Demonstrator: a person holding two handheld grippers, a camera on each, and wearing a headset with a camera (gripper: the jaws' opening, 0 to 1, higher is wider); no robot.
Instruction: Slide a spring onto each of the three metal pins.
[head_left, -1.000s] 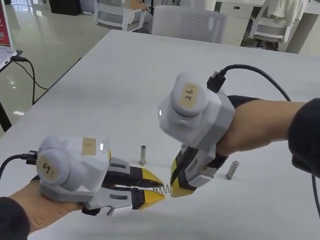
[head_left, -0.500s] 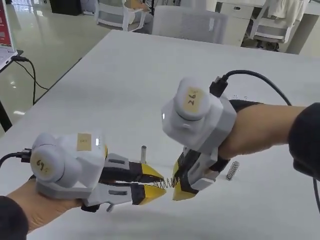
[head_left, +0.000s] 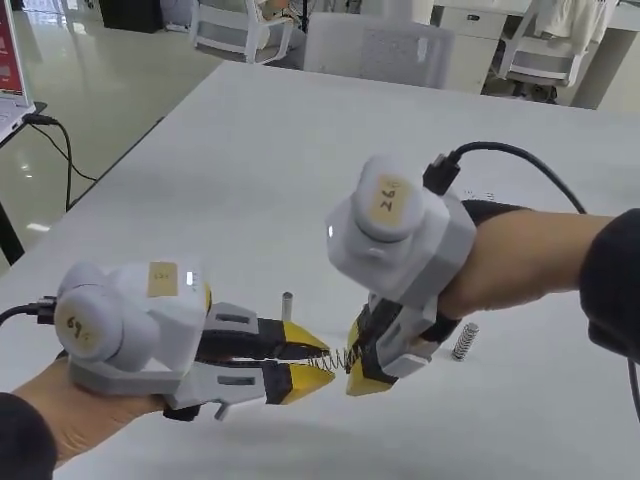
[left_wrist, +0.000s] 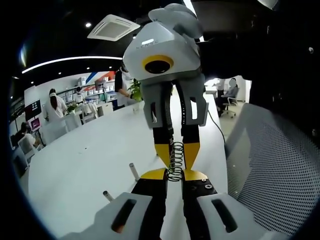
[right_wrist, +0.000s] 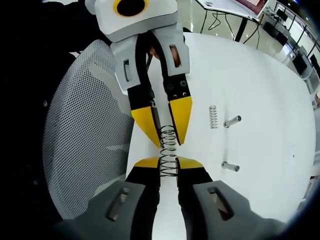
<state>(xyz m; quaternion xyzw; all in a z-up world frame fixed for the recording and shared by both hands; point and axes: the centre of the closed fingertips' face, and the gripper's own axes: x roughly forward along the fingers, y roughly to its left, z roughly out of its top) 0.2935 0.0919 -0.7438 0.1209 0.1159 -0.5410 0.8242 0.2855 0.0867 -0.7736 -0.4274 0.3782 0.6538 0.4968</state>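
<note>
**Spring bridged between two claws above the table**

Jaws of the right gripper (head_left: 360, 378) were clamped on one end of the spring (head_left: 343, 359). Jaws of the left gripper (head_left: 312, 362) were pinched on a thin metal pin (right_wrist: 155, 116), its free end inside the coils. The spring sat in the short gap between the two pairs of yellow tips, clear of the table (head_left: 250, 150). Its long axis ran tip to tip, roughly level, one end toward each claw. Just behind, a second pin (head_left: 287, 308) stood upright. A loose spring (head_left: 464, 340) lay on the table beside the right gripper.

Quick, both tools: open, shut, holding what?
Left tool: shut on a pin.
Right tool: shut on the spring.
</note>
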